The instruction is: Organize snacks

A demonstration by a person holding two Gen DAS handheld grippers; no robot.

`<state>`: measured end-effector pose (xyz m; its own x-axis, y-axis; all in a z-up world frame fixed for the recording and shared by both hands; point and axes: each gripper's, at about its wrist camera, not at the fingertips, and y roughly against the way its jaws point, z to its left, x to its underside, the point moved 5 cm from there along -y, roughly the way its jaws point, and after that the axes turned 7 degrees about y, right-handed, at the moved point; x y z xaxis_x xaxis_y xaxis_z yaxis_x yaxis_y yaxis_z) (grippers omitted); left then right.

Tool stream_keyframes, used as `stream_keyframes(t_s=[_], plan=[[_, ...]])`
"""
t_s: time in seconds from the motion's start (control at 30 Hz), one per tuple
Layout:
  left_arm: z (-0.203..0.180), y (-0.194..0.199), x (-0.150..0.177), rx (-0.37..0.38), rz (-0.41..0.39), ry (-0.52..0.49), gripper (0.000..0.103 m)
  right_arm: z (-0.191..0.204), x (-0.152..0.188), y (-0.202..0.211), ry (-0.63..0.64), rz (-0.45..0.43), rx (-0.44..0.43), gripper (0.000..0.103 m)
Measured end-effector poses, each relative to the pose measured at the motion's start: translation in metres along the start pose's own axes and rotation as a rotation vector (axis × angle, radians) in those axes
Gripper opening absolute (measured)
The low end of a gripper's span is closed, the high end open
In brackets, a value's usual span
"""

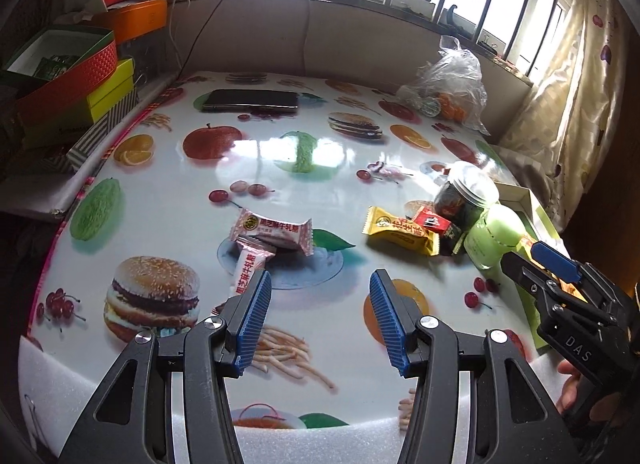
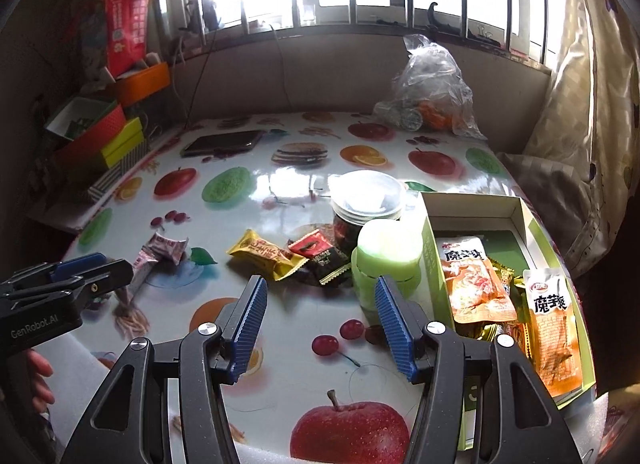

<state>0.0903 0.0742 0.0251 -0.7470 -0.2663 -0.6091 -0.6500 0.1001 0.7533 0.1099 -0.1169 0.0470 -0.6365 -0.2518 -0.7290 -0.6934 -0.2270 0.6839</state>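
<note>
Two orange konjac snack packets point(image 2: 478, 280) lie in the open green-and-white box point(image 2: 476, 206) at the right edge of the table point(image 2: 296, 184), one at the box's middle and one nearer the right wall, with gold-wrapped sweets point(image 2: 502, 270) tucked between and under them. Just left of the box stands a pale green bottle point(image 2: 388, 256), and behind it a clear jar with a white lid point(image 2: 366, 200) holding something dark. Left of the bottle, loose on the table, are a yellow peanut candy wrapper point(image 2: 264, 258), a small red packet point(image 2: 310, 244) and a black packet point(image 2: 330, 264), touching one another. Farther left lie two pink-and-white nougat candies point(image 1: 272, 230), one overlapping the other.

At the far right of the table sits a clear plastic bag point(image 2: 430, 84) with orange items inside. A phone point(image 1: 250, 100) lies far left, and stacked boxes point(image 1: 80, 76) stand beyond the table's left edge.

Both tools hover over the near part of the table with nothing held: the left gripper point(image 1: 320, 312) has its jaws spread apart just near of the nougat candies, and the right gripper point(image 2: 320, 316) has its jaws apart too, near the green bottle.
</note>
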Motion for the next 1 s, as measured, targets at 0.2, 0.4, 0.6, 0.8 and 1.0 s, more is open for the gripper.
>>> stream_keyframes(t_s=[0.2,0.4,0.6,0.8,1.0], plan=[[0.034,-0.01,0.004,-0.048,0.017,0.058,0.053,0.016,-0.003,-0.027,0.033,0.047,-0.038,0.056],[0.056,-0.022,0.007,-0.086,0.043,0.093,0.053,0.024,-0.008,-0.051,0.055,0.084,-0.067,0.056],[0.061,-0.032,0.006,-0.072,0.066,0.097,0.053,0.029,-0.013,-0.074,0.072,0.121,-0.094,0.056],[0.061,-0.041,0.003,-0.063,0.085,0.092,0.053,0.038,-0.018,-0.089,0.108,0.128,-0.12,0.056],[0.06,-0.051,0.004,-0.067,0.111,0.087,0.053,0.046,-0.026,-0.107,0.16,0.138,-0.126,0.058]])
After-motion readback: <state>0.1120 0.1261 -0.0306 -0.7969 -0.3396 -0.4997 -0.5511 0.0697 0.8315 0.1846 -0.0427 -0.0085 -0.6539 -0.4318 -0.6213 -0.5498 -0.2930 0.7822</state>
